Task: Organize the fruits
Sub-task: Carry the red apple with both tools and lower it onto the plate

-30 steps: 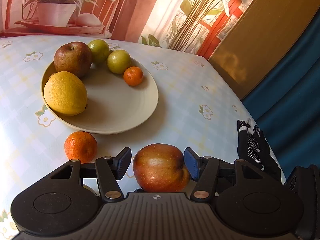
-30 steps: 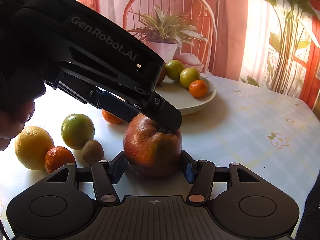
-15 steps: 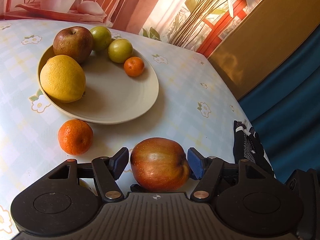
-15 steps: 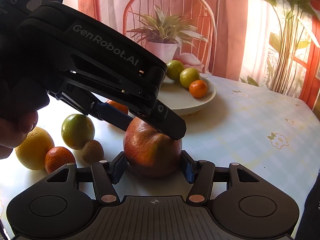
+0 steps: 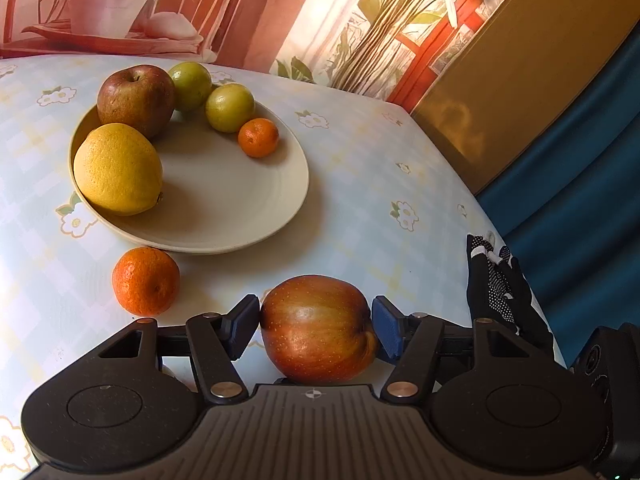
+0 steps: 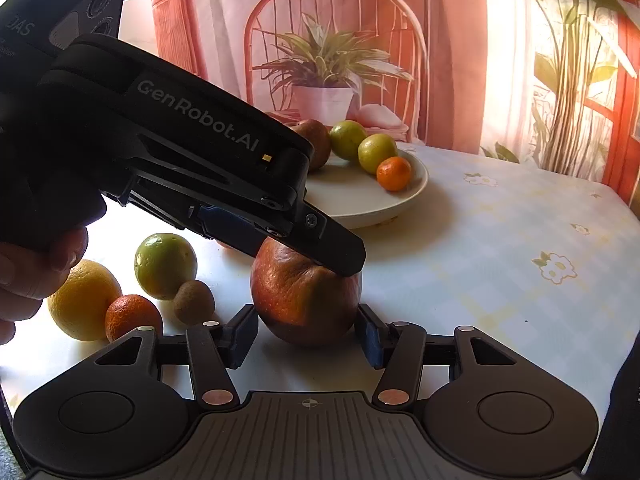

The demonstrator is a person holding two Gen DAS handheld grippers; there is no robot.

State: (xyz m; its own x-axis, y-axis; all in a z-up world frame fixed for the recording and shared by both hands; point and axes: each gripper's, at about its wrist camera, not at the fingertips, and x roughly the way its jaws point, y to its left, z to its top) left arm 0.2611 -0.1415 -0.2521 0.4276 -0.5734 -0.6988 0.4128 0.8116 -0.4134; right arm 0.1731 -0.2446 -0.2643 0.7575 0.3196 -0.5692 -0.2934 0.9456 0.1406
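A red apple (image 5: 316, 328) lies on the flowered tablecloth, and both grippers straddle it from different sides. My left gripper (image 5: 316, 314) has its blue pads against the apple's two ends, and its jaws are closing. In the right wrist view the left gripper (image 6: 304, 258) reaches down over the apple (image 6: 296, 296) from the upper left. My right gripper (image 6: 308, 326) has its pads at the apple's near lower flanks without a clear press, and its jaws are closing. Behind stands a cream plate (image 5: 240, 208) with a dark apple (image 5: 136, 100), a yellow citrus (image 5: 118, 168), two green fruits and a small mandarin (image 5: 258, 137).
A mandarin (image 5: 146, 280) lies loose in front of the plate. Left of the apple sit a green fruit (image 6: 165, 266), a kiwi (image 6: 194, 302), an orange (image 6: 132, 318) and a yellow citrus (image 6: 82, 300). A black glove (image 5: 496, 280) hangs at the table's right edge. A hand (image 6: 36, 264) holds the left gripper.
The left jaws widened a little off the apple, then came back onto it. The right jaws narrowed slightly around it. The apple stayed on the cloth.
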